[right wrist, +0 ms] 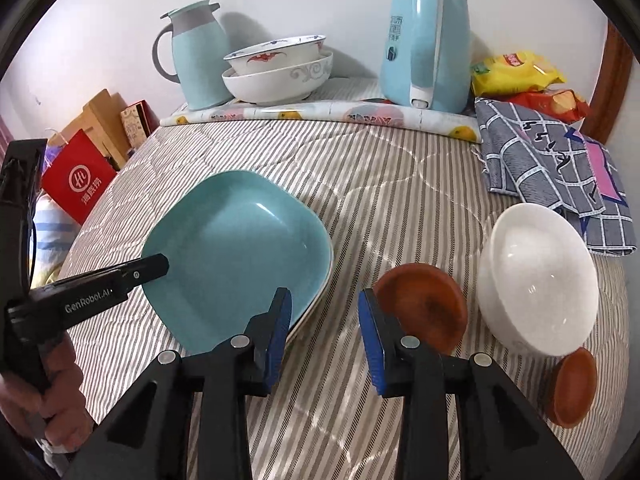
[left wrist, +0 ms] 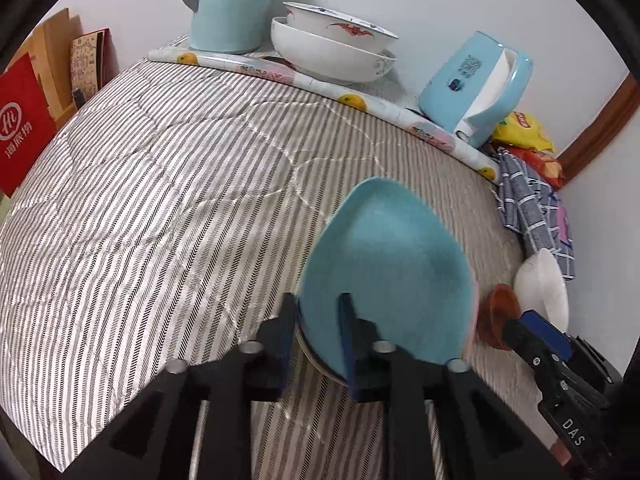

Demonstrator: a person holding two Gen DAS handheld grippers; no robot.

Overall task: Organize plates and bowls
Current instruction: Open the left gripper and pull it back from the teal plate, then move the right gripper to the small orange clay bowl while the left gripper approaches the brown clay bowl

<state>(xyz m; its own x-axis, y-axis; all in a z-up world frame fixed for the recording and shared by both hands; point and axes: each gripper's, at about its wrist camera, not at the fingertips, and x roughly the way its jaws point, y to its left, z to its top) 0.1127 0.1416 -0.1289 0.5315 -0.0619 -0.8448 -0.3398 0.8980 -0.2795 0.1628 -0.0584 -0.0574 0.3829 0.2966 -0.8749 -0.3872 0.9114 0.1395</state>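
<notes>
A teal square plate (left wrist: 384, 264) (right wrist: 236, 248) lies on top of a small stack of plates (right wrist: 316, 300) on the striped quilt. My left gripper (left wrist: 316, 324) straddles its near rim with a little slack, the pads not pressing. In the right wrist view one of its fingers (right wrist: 152, 266) sits at the plate's left rim. My right gripper (right wrist: 324, 320) stands open and empty just right of the stack. A brown saucer (right wrist: 424, 312) lies by its right finger. Further right are a white bowl (right wrist: 536, 280) (left wrist: 544, 288) and a second brown saucer (right wrist: 572, 388). Two nested bowls (right wrist: 276, 72) (left wrist: 332, 48) stand at the back.
A floral mat (right wrist: 320, 114) at the back carries a teal jug (right wrist: 196, 56) and a blue kettle (right wrist: 424, 40). A checked cloth (right wrist: 552, 176) and snack packets (right wrist: 516, 72) lie at the right. A red bag (right wrist: 76, 180) stands off the left edge. A hand (right wrist: 60, 392) holds the left gripper.
</notes>
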